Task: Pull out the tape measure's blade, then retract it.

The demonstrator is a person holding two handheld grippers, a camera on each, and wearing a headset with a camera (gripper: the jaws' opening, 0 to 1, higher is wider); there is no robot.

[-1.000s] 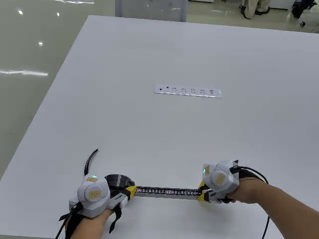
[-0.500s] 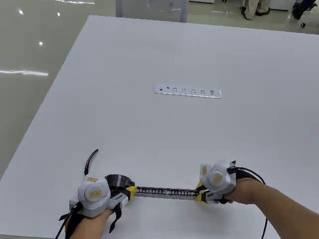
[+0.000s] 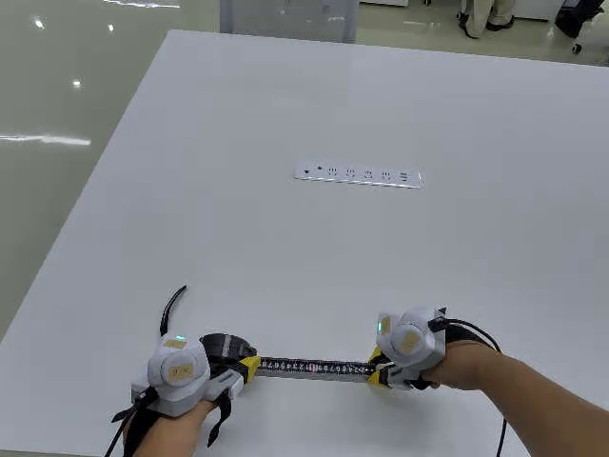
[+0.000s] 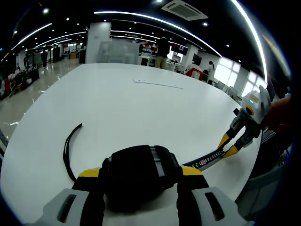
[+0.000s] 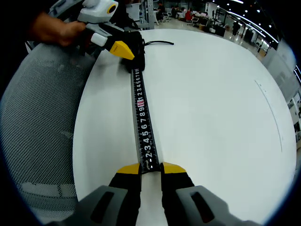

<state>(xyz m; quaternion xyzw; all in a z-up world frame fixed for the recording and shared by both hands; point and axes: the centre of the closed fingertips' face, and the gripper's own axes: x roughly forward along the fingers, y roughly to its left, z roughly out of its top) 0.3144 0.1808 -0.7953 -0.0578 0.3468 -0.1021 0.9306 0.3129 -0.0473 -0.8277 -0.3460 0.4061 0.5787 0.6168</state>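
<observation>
A black tape measure case (image 4: 141,172) sits on the white table, clamped between the yellow-tipped jaws of my left gripper (image 4: 141,173). In the head view the case (image 3: 226,347) lies at the front left by the left gripper (image 3: 238,367). Its blade (image 3: 314,367) runs flat to the right, numbers up. My right gripper (image 5: 150,167) is shut on the blade's end, where the blade (image 5: 141,113) stretches away toward the case (image 5: 136,49). In the head view the right gripper (image 3: 376,371) sits at the front right. A black wrist strap (image 4: 68,150) trails left of the case.
A white power strip (image 3: 358,175) lies flat mid-table, well beyond both grippers. The table's front edge (image 3: 314,447) is close below the blade. A grey mesh chair (image 5: 42,122) stands beside the table on the person's side. Shiny floor (image 3: 57,114) borders the table's left.
My right gripper has slid a little to the left with the blade's end, so the exposed blade is slightly shorter. The left gripper and case stay put.
</observation>
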